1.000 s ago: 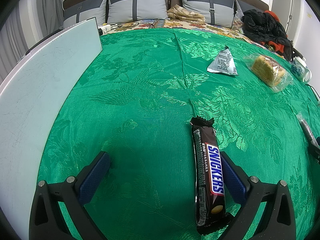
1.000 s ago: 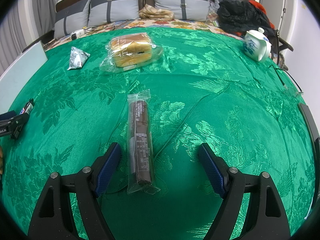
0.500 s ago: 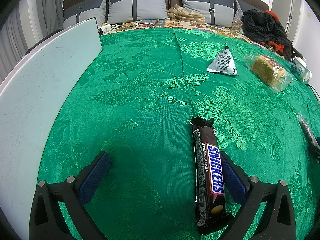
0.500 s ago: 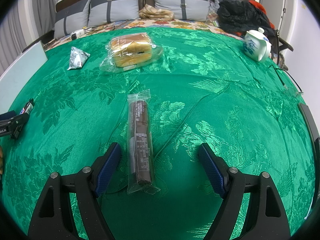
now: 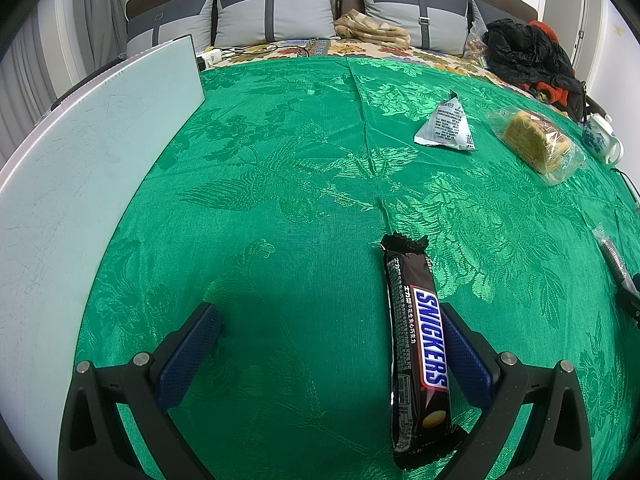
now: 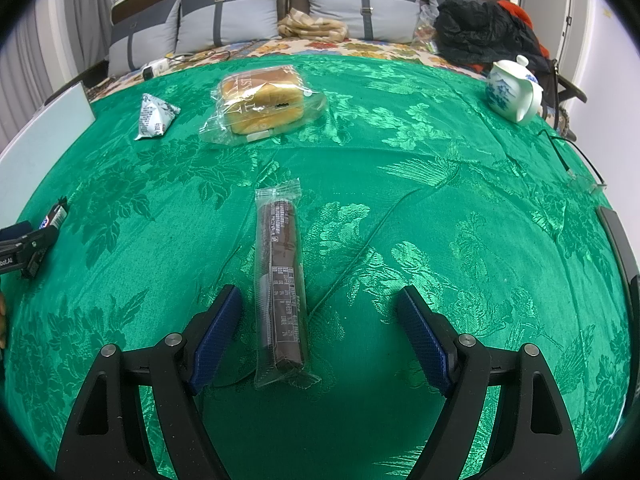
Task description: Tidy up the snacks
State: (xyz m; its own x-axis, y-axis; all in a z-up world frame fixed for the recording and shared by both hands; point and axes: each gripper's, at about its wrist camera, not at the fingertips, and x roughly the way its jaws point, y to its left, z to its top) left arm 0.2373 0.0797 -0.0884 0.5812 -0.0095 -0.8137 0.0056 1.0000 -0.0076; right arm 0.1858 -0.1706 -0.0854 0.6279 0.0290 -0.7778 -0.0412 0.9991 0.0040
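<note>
Nothing moved since a second ago: both grippers and all snacks in the same spots. Snickers bar (image 5: 418,344) flat on green cloth (image 5: 280,184), pointing straight away from left gripper (image 5: 326,354), close beside its right finger, well off the middle. Left gripper wide apart, holding nothing. Brown bar in clear wrap (image 6: 282,280) lying the same long way, near the left finger of right gripper (image 6: 320,336). Right gripper wide apart too, holding nothing. Bread bag (image 6: 260,104) and small silver packet (image 6: 154,116) far ahead, closer to no gripper yet.
</note>
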